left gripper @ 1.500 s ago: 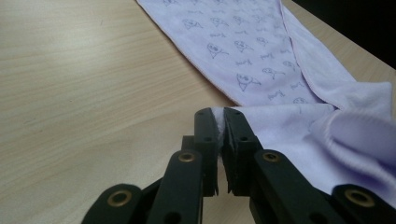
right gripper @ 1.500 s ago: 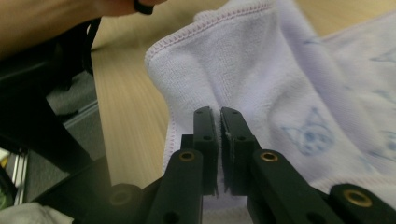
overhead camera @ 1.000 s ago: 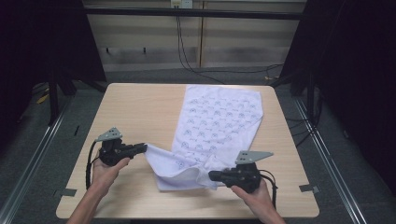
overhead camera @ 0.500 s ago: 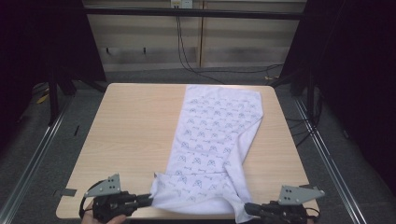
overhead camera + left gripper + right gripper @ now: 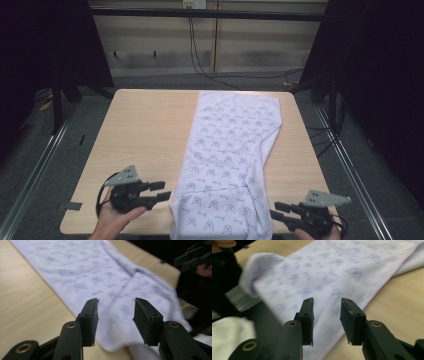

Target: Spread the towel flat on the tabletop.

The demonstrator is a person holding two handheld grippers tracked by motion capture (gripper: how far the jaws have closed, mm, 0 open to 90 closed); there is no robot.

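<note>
A long white cloth (image 5: 231, 165) with a small repeated blue-grey print lay on the wooden table (image 5: 145, 135). Its long axis ran from the far edge of the table toward the person, a little right of the middle, and the near end hung over the front edge. The far end was flat and square; along the right side a fold narrowed the cloth toward the near half.

The left gripper (image 5: 162, 191) was held in a hand (image 5: 114, 217) at the near left corner, its jaws apart and pointing right toward the cloth edge, just beside it and holding nothing. In the left gripper view the gap between the jaws was wide and the cloth lay beyond them. The right gripper (image 5: 276, 210) was at the near right, jaws also apart and empty, pointing left at the cloth edge.

Around the table were dark curtains, metal frame rails on the floor and black cables (image 5: 200, 55) by the back wall. The print was too small to read.
</note>
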